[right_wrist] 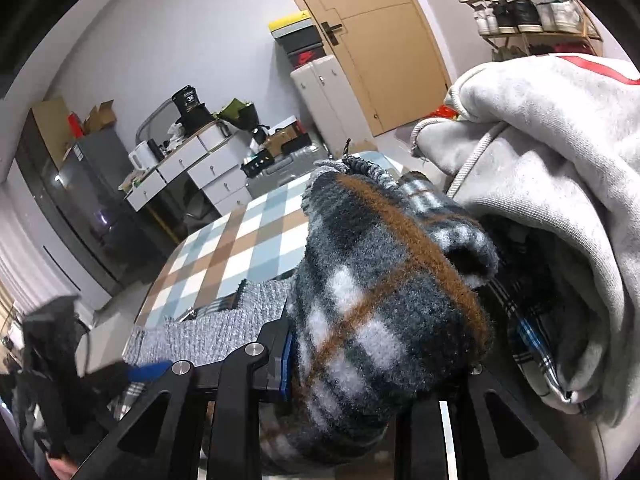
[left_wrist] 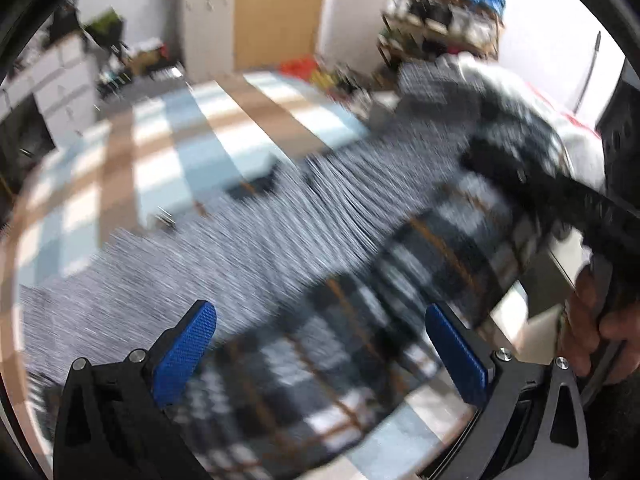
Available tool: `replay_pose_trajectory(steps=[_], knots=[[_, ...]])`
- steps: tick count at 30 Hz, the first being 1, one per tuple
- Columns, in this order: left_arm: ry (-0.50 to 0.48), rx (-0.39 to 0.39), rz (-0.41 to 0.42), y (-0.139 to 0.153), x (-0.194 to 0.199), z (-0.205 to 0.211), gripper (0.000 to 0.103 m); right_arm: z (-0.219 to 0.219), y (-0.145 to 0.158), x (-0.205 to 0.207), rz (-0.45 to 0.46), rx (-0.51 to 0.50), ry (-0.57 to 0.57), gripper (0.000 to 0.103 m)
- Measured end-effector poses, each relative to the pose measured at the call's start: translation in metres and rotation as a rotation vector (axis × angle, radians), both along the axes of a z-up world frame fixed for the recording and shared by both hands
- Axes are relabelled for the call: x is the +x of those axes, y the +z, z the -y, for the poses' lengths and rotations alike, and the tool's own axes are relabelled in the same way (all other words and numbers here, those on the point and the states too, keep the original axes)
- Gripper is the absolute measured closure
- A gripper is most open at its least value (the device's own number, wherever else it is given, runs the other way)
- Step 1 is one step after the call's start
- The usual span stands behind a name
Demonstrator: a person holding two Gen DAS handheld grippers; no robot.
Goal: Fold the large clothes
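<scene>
Only right wrist view shows right claw (right_wrist: 380, 364) clamping plaid garment (right_wrist: 384, 280), left claw (left_wrist: 320, 356) gaping, empty

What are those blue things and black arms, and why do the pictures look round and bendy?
A person holds a grabber tool in each hand, and each tool has a camera with a very wide lens, which bends the picture. The left-hand camera shows the left gripper with its blue pads wide apart, holding nothing. At that picture's right edge you can see the person's other hand holding the second tool. The right-hand camera shows the right gripper squeezing a bunched plaid fleece garment. The rest of that garment, with its grey knit side showing, stretches across a checked bed cover. A grey hoodie is piled beside it.
</scene>
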State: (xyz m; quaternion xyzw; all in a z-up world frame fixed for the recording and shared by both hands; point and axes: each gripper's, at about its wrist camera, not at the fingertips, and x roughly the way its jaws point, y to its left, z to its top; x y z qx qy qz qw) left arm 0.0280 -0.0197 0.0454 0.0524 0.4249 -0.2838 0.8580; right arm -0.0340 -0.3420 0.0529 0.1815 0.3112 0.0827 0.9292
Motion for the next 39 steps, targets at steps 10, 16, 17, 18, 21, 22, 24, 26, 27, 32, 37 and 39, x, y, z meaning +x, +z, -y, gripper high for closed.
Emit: replay_pose_trajectory(steps=[10, 16, 17, 18, 21, 22, 24, 26, 27, 32, 37, 39], knots=[[0.064, 0.112, -0.162, -0.044, 0.032, 0.004, 0.001, -0.013, 0.004, -0.003, 0.028, -0.065, 0.015, 0.078], [0.067, 0.111, -0.171, -0.048, 0.043, 0.014, 0.001, -0.02, 0.009, -0.007, 0.066, -0.09, 0.052, 0.078], [0.067, 0.107, -0.174, -0.049, 0.042, 0.017, 0.001, -0.021, 0.011, -0.007, 0.071, -0.09, 0.056, 0.078], [0.065, 0.098, -0.175, -0.049, 0.044, 0.02, 0.001, -0.02, 0.012, -0.008, 0.079, -0.092, 0.055, 0.078], [0.054, 0.075, -0.171, -0.048, 0.045, 0.032, 0.001, -0.013, 0.017, -0.009, 0.102, -0.095, 0.037, 0.078], [0.047, 0.067, -0.167, -0.047, 0.045, 0.04, 0.001, -0.007, 0.019, -0.009, 0.108, -0.089, 0.022, 0.078], [0.037, 0.058, -0.159, -0.046, 0.043, 0.047, 0.001, 0.0, 0.02, -0.012, 0.117, -0.086, -0.005, 0.078], [0.048, 0.075, -0.162, -0.041, 0.042, 0.049, 0.001, 0.005, 0.021, -0.014, 0.119, -0.088, -0.024, 0.078], [0.049, 0.076, -0.166, -0.038, 0.04, 0.046, 0.001, 0.004, 0.02, -0.015, 0.116, -0.093, -0.03, 0.078], [0.056, 0.068, -0.166, -0.03, 0.032, 0.027, 0.001, -0.01, 0.023, -0.015, 0.127, -0.141, -0.04, 0.078], [0.109, 0.128, -0.041, -0.005, 0.024, -0.009, 0.001, -0.012, 0.021, -0.017, 0.136, -0.168, -0.045, 0.078], [0.18, 0.142, -0.04, -0.002, 0.034, -0.038, 0.001, -0.013, 0.019, -0.02, 0.138, -0.176, -0.047, 0.078]])
